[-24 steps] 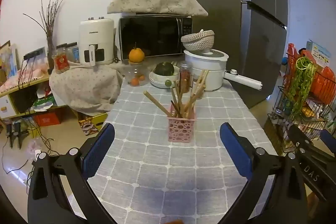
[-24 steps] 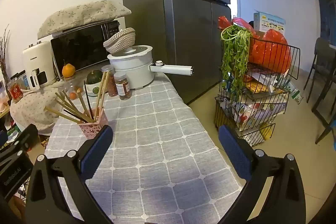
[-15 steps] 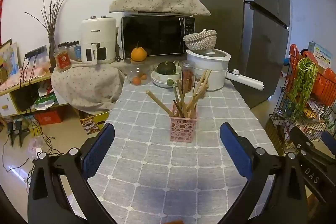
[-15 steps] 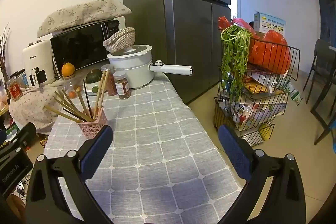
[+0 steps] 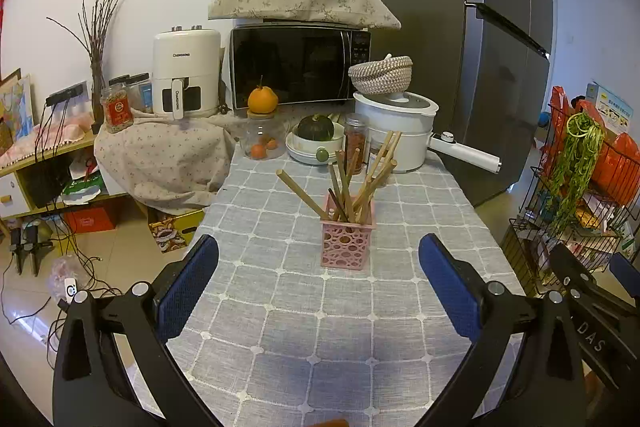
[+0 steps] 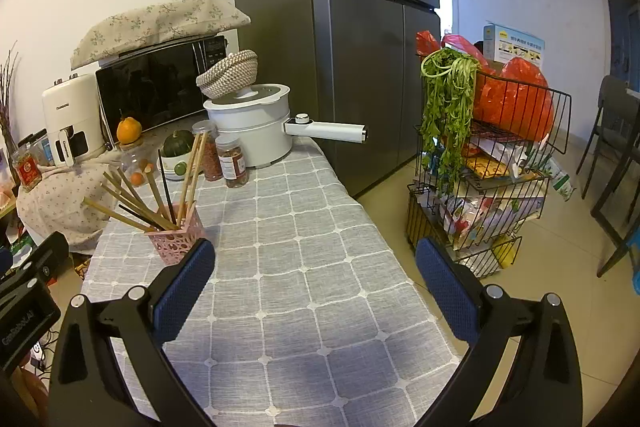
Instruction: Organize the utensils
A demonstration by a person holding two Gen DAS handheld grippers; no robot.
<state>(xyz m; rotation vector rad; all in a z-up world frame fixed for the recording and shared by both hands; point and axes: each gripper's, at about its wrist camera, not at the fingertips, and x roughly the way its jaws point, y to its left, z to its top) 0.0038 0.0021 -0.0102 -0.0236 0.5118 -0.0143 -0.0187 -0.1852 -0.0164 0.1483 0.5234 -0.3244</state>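
A: What's hidden at the pink holder (image 5: 347, 245)?

B: Its walls hide the chopsticks' (image 5: 362, 183) lower ends. In the right wrist view, a blue finger (image 6: 182, 293) covers its corner at five o'clock.

A: Anything cut off?

B: An orange scrap (image 5: 330, 423) at six o'clock, too little showing to identify.

Wooden chopsticks (image 5: 352, 183) splayed in pink holder (image 5: 346, 247)
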